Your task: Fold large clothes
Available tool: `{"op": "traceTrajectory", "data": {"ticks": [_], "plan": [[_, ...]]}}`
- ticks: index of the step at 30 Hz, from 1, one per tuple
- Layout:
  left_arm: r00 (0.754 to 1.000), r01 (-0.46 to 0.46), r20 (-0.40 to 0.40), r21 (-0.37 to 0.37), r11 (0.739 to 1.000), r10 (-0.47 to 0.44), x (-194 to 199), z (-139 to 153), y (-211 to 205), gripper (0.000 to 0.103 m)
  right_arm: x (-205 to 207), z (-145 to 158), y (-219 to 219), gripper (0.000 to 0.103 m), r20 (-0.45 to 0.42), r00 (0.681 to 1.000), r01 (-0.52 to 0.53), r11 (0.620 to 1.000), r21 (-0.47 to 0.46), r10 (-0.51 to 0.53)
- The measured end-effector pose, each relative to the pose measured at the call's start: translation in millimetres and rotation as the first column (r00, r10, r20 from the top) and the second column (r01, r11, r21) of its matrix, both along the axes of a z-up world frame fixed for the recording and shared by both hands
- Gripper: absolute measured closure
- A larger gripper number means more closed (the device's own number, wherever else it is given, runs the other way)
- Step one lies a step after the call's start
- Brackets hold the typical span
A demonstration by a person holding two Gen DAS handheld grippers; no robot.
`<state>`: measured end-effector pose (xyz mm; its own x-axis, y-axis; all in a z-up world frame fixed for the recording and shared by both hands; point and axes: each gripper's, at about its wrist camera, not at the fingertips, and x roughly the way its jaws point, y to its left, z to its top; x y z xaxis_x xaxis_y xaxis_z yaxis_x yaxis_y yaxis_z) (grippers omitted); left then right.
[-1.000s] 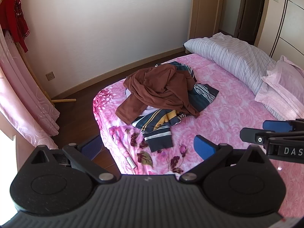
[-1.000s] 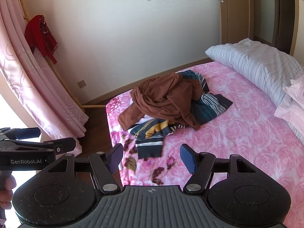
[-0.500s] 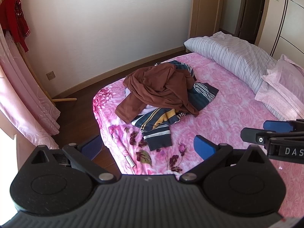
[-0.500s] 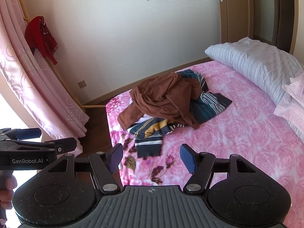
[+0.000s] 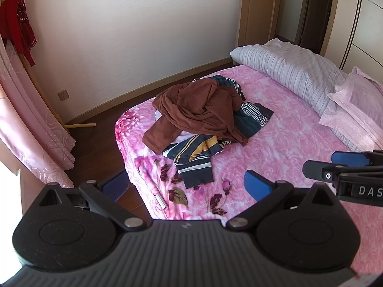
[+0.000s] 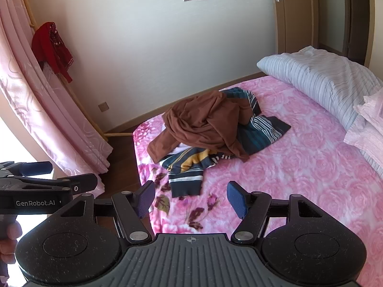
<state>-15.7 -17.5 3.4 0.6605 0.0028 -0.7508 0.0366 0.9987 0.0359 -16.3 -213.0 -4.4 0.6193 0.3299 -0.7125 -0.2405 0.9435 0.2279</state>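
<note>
Over the bed's [image 5: 287,124] near corner, left gripper [image 5: 184,186] and right gripper [image 6: 189,198] are hovering, fingers spread wide, holding nothing. Risk: grabbing both layers together, since the brown garment [image 5: 198,110] is lying crumpled over the striped garment [image 5: 194,157], mid-bed.

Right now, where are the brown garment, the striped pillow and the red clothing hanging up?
brown garment [image 5: 198,110], left wrist view, its crumpled middle.
striped pillow [image 6: 318,79], right wrist view, its top.
red clothing [image 6: 51,45], right wrist view, its body.
</note>
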Motion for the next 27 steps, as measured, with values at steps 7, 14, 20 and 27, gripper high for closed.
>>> {"op": "traceTrajectory", "data": {"ticks": [7,14,20,27], "plan": [[1.000,-0.004,-0.002,0.008,1.000,0.004,-3.6,0.1,-4.9,0.002,-2.3,0.3,-1.8,0.040,-0.002,1.000,-0.002,1.000,0.002,0.002],[1.000,-0.003,-0.009,0.014,1.000,0.003,-2.2,-1.9,-7.2,0.002,-1.2,-1.3,-4.3,0.040,-0.008,1.000,0.003,1.000,0.007,-0.003],[1.000,0.005,-0.014,0.018,1.000,-0.005,5.9,-3.7,-6.7,0.002,5.5,-2.1,-2.0,0.040,-0.008,1.000,0.013,1.000,0.005,-0.013],[0.999,0.023,-0.029,0.013,1.000,-0.023,27.7,-8.7,2.3,0.002,26.4,-7.6,5.3,0.040,-0.032,0.999,0.041,0.999,-0.005,-0.042]]}}
